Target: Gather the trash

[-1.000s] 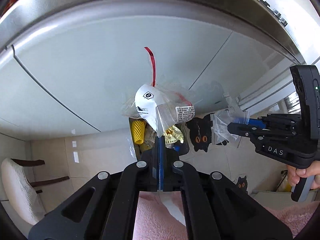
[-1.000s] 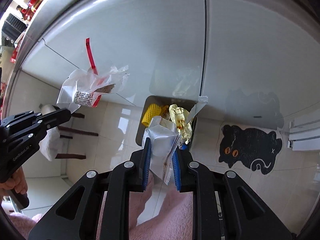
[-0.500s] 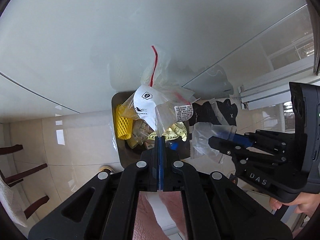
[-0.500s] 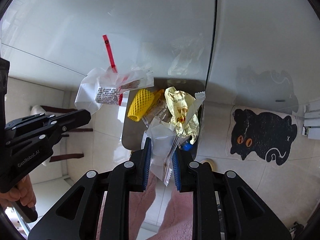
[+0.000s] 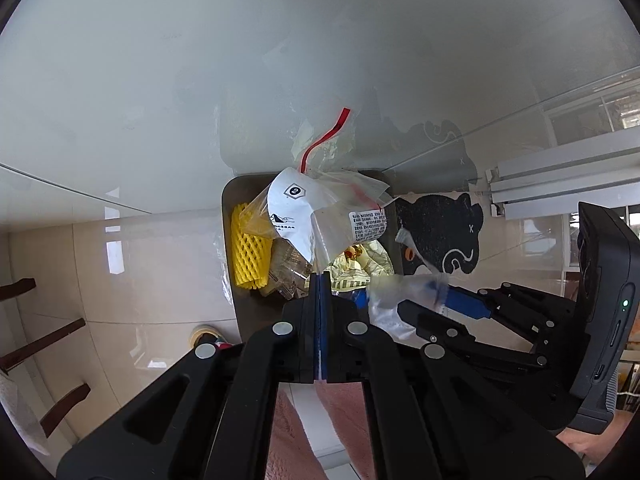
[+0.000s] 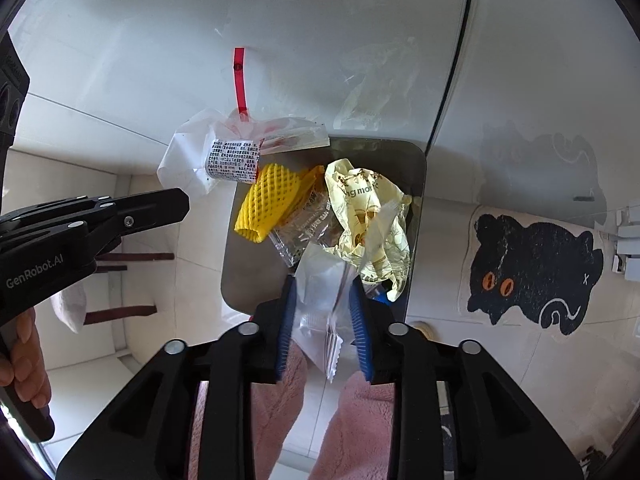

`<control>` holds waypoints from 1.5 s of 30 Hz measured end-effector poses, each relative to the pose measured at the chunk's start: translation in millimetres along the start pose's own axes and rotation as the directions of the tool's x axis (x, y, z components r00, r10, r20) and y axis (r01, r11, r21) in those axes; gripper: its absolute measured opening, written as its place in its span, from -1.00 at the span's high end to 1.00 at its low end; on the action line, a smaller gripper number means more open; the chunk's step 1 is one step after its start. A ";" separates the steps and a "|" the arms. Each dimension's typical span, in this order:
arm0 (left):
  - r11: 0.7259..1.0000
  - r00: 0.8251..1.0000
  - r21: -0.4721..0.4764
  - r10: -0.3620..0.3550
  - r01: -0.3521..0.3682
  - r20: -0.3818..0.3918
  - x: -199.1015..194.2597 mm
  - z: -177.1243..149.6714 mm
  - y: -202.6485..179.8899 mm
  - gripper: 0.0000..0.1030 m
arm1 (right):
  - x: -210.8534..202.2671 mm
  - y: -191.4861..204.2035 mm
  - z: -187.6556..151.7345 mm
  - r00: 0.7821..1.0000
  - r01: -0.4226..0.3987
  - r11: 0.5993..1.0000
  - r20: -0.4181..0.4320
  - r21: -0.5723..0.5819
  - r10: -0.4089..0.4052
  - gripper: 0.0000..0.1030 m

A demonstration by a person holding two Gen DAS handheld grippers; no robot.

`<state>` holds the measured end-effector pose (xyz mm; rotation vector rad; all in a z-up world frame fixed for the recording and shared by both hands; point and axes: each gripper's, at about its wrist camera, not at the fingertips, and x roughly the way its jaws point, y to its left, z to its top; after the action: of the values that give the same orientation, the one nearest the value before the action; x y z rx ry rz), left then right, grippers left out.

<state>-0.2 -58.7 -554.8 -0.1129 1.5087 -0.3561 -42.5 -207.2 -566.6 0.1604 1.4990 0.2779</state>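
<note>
My left gripper (image 5: 319, 280) is shut on a clear plastic bag with a white label and red strip (image 5: 320, 216), held above the dark trash bin (image 5: 230, 264); the bag also shows in the right wrist view (image 6: 224, 156). My right gripper (image 6: 323, 300) has widened its jaws around a clear and white plastic wrapper (image 6: 322, 308) that still sits between them, over the bin (image 6: 236, 276). The bin holds a yellow foam net (image 6: 268, 200), a clear wrapper (image 6: 304, 228) and a crumpled pale yellow paper (image 6: 368, 216).
A black cat-shaped mat (image 6: 532, 268) lies on the tiled floor to the right of the bin. White cabinet fronts (image 6: 320, 20) rise behind the bin. Dark chair legs (image 5: 40, 336) stand at the left. Pink slippers (image 6: 352, 432) are below the grippers.
Both grippers have come down closer over the bin. The right gripper's jaws have spread wider around the wrapper. The left stays clamped on its bag.
</note>
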 end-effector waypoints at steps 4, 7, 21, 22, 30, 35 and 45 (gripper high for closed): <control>1.000 1.000 -0.013 0.008 -0.008 0.014 -7.8 3.3 3.5 0.64 | -2.9 4.0 1.2 1.000 0.002 1.000 0.012 -0.022 -0.002 -0.09; 1.000 1.000 -0.023 0.005 -0.005 0.021 -14.1 5.4 5.5 0.30 | -7.0 7.8 1.9 1.000 0.021 0.999 0.017 -0.049 -0.021 -0.21; 1.000 0.993 -0.020 0.013 -0.011 0.120 -103.7 0.4 -24.3 -0.84 | -104.5 15.1 -9.0 0.991 0.083 0.994 0.114 -0.074 -0.074 -0.93; 1.000 0.992 -0.016 0.012 -0.010 0.128 -112.3 -0.2 -28.0 -0.84 | -114.8 15.6 -9.7 0.989 0.087 0.994 0.125 -0.072 -0.077 -0.93; 0.999 0.966 0.024 0.015 -0.022 0.259 -198.4 -8.9 -60.8 -0.84 | -211.5 22.5 -12.3 0.962 0.096 0.994 0.261 -0.059 -0.078 -0.93; 0.998 0.938 0.053 -0.006 -0.013 0.346 -257.0 -14.9 -81.6 -0.84 | -276.3 32.4 -6.7 0.928 0.109 0.992 0.363 -0.061 -0.080 -0.93; 0.997 0.841 0.064 0.009 -0.053 0.541 -370.4 -18.2 -112.6 -0.84 | -375.0 58.1 7.9 0.864 0.125 0.992 0.491 -0.002 -0.108 -0.94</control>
<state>-44.2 -51.7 -169.8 -0.1161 0.9304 -0.3215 -57.5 -255.9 -190.4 0.1023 0.9901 0.1479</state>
